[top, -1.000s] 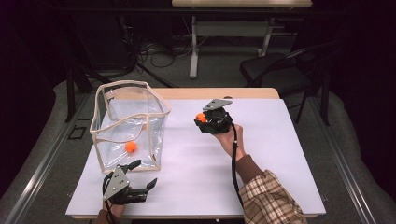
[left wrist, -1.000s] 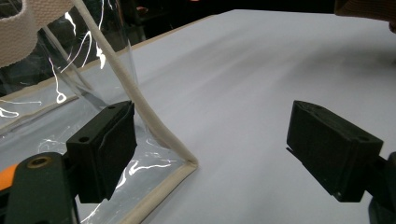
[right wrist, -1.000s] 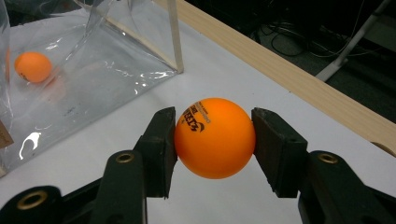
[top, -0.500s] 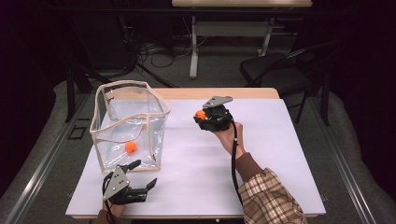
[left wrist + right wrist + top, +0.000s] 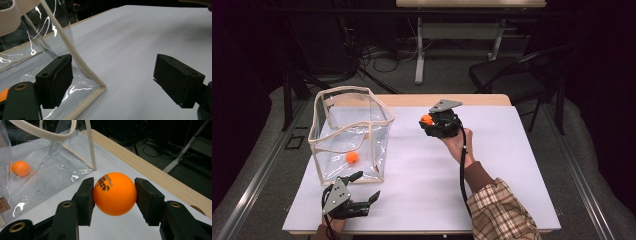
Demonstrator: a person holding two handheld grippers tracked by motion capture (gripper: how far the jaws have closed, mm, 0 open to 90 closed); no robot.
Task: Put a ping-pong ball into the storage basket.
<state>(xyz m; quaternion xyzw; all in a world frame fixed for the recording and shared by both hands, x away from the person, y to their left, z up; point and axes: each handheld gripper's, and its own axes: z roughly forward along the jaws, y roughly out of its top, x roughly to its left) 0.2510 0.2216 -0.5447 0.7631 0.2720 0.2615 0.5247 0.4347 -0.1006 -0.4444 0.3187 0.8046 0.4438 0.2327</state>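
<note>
Right gripper view puts my right gripper (image 5: pixel 115 195) clamped on an orange ball (image 5: pixel 115 193), pads on opposite sides, raised above the white worktop (image 5: pixel 422 190) just right of the clear bag (image 5: pixel 349 132). Nearest that bag's front corner, my left gripper (image 5: pixel 112 80) stands wide open, holding nothing. I'd lift over the bag's rim before letting go. Deeper inside lies a second ball (image 5: pixel 352 158).
</note>
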